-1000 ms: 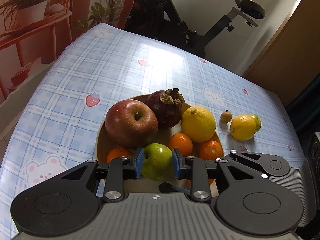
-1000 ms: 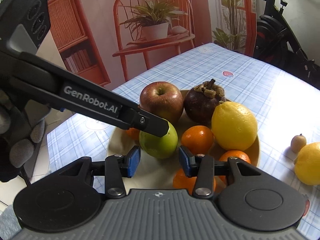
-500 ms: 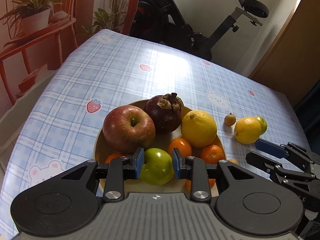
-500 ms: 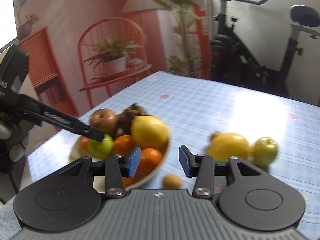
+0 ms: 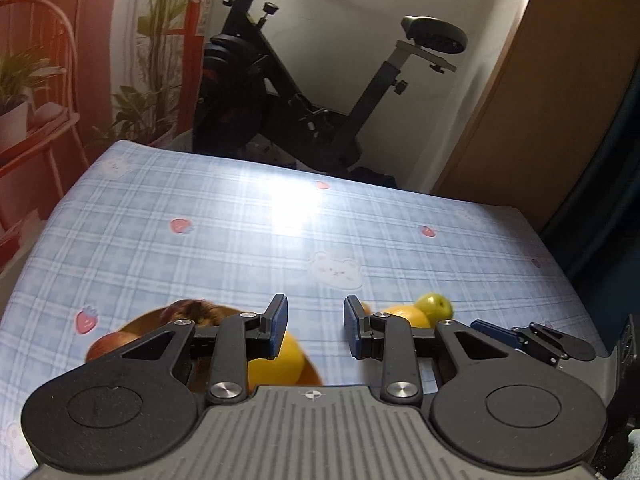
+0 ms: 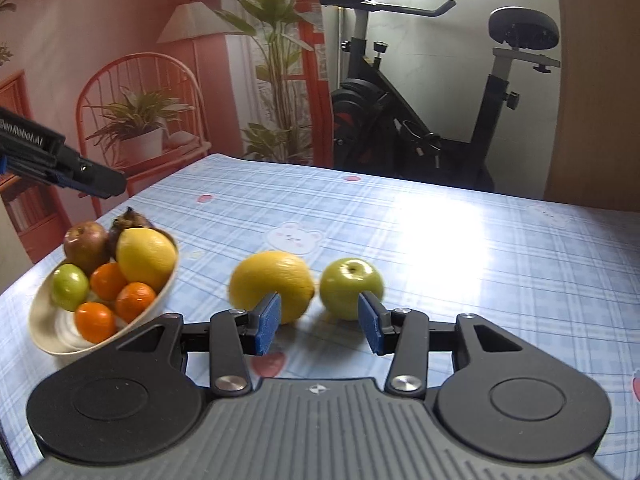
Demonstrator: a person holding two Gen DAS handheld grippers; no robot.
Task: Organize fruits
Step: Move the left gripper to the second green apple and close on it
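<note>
A cream bowl (image 6: 44, 332) at the left holds a red apple (image 6: 86, 240), a mangosteen (image 6: 130, 220), a lemon (image 6: 146, 258), a small green apple (image 6: 70, 286) and three oranges (image 6: 134, 300). My left gripper (image 5: 315, 328) hangs above the bowl (image 5: 312, 376), open, with nothing between its blue pads; the right wrist view shows it (image 6: 100, 182) at the upper left. A second lemon (image 6: 272, 284) and a green apple (image 6: 350, 290) lie on the table just past the tips of my right gripper (image 6: 319, 328), which is open and empty.
The table (image 6: 440, 240) has a blue checked cloth with strawberry and bear prints. An exercise bike (image 6: 420, 120) stands beyond its far edge, and a wooden door (image 5: 560, 100) at the right. The right gripper's tip (image 5: 486, 330) reaches in beside the loose lemon (image 5: 404, 316).
My left gripper has risen and drawn back from the bowl, leaving the small green apple in it. My right gripper has swung right from the bowl to the lemon and apple on the table.
</note>
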